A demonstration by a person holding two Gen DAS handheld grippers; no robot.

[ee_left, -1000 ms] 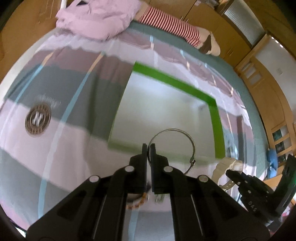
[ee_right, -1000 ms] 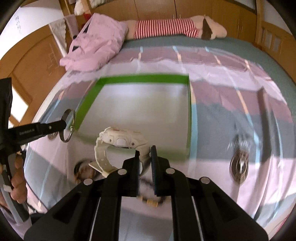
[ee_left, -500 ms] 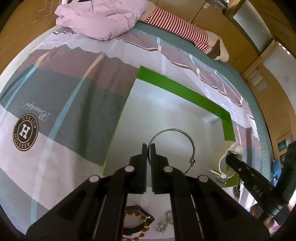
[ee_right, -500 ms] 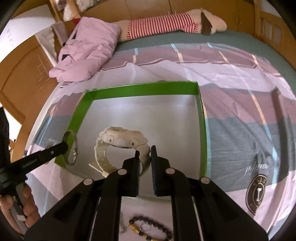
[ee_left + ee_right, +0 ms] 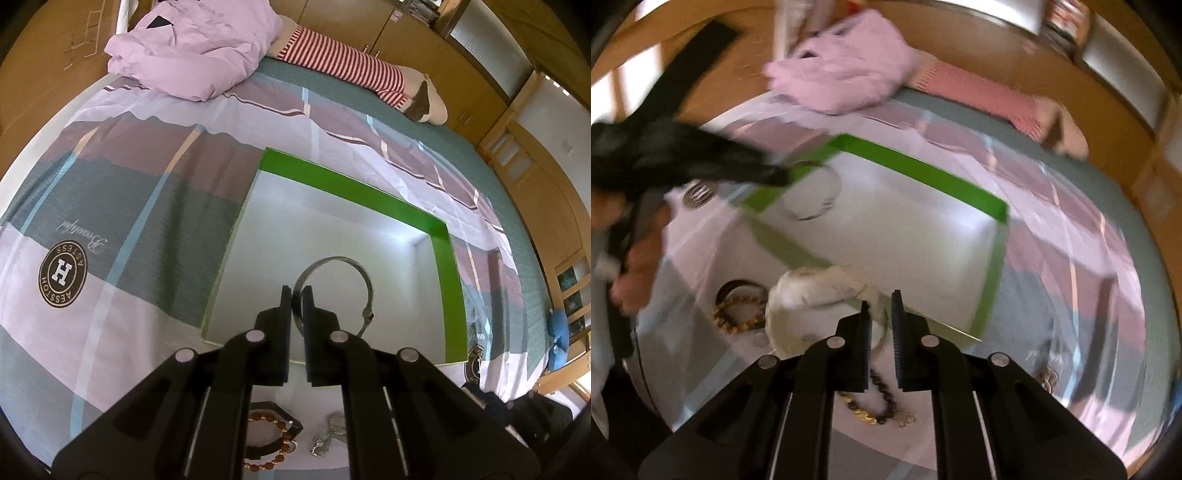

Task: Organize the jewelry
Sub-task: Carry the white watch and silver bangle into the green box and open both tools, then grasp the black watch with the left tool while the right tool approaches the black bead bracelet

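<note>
White watch (image 5: 809, 295) withdrawn past box (image 5: 923, 173) edge

Wooden wardrobes (image 5: 424, 40) behind striped bed (image 5: 129, 177)

Colours/patterns on the bed
Bedsheet (image 5: 155, 229) showing lilac, grey-teal and mauve blocks with a brown round logo; box (image 5: 354, 192) showing a green rim, white inside; bangle (image 5: 334, 291) silver, watch (image 5: 812, 295) cream, bead bracelet (image 5: 273, 439) amber-brown; both grippers black, pillow (image 5: 199, 48) pink.

Round emblem (image 5: 62, 275) on the bedsheet (image 5: 122, 229): a large "H" ringed by "AESSTOH", upside down in the left wrist view.
Script beside the emblem: unreadable.
</note>
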